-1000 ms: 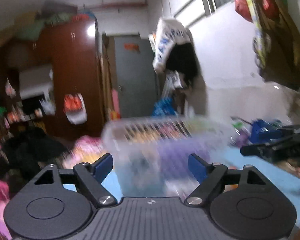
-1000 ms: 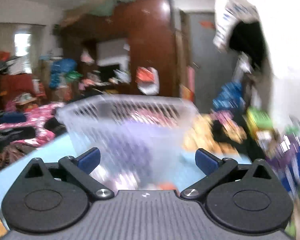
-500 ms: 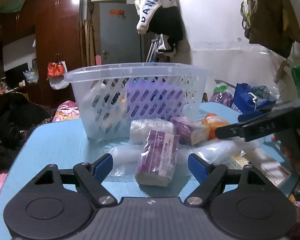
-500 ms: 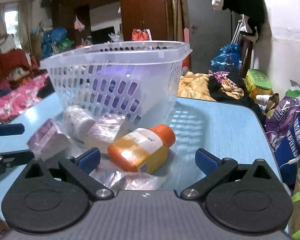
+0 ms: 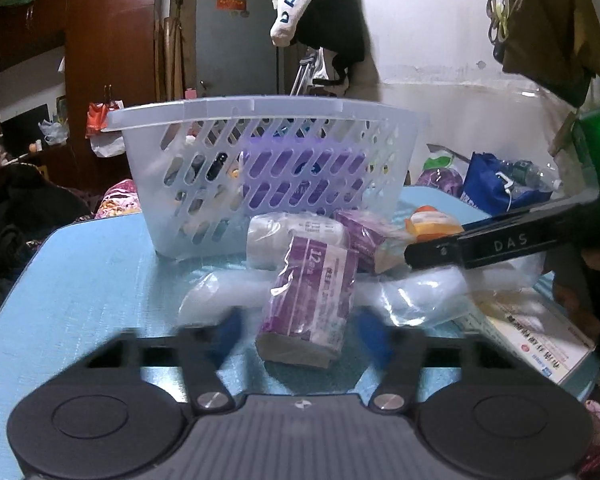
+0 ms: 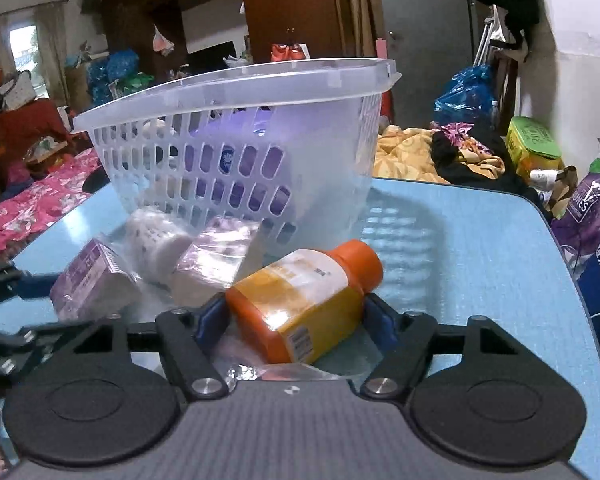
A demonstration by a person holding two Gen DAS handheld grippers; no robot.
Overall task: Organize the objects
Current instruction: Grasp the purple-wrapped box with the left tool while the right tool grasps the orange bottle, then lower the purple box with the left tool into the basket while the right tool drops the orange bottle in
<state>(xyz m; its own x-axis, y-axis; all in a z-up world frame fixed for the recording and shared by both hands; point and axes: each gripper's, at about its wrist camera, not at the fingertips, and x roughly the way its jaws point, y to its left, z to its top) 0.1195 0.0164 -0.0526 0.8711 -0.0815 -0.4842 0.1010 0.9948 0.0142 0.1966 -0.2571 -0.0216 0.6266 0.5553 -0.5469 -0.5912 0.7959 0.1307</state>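
Now the right gripper [image 6: 296, 316] has its blue pads against both sides of the orange bottle [image 6: 304, 300], closed onto it; the bottle lies on its side on the blue desk [image 6: 480, 248], cap pointing away toward the far right, on crinkled clear plastic [image 6: 260, 372]. Just left of the bottle lie two purple tissue packs, one [image 6: 216, 260] touching the basket's foot and another [image 6: 92, 280] nearer the desk's left edge, with a white roll [image 6: 156, 240] between them.

From the left wrist camera, the left gripper [image 5: 300, 328] sits low at the desk's near edge with its fingers [image 5: 228, 330] blurred and spread either side of the near tissue pack [image 5: 312, 300]; they flank it, but whether the pads touch it I cannot tell. That pack stands tilted on a clear bag [image 5: 420, 296]. Behind it lie the white roll [image 5: 292, 240] and the second purple pack [image 5: 364, 236], then the bottle [image 5: 432, 220] partly hidden by the right gripper's black body [image 5: 500, 244].

The white slotted basket [image 5: 260, 168] stands upright toward the desk's far edge, with a purple item and other things I cannot make out showing through its slots. A printed leaflet [image 5: 532, 332] lies at the desk's near right corner. Beyond the desk's right edge sit blue and purple bags [image 5: 492, 188].
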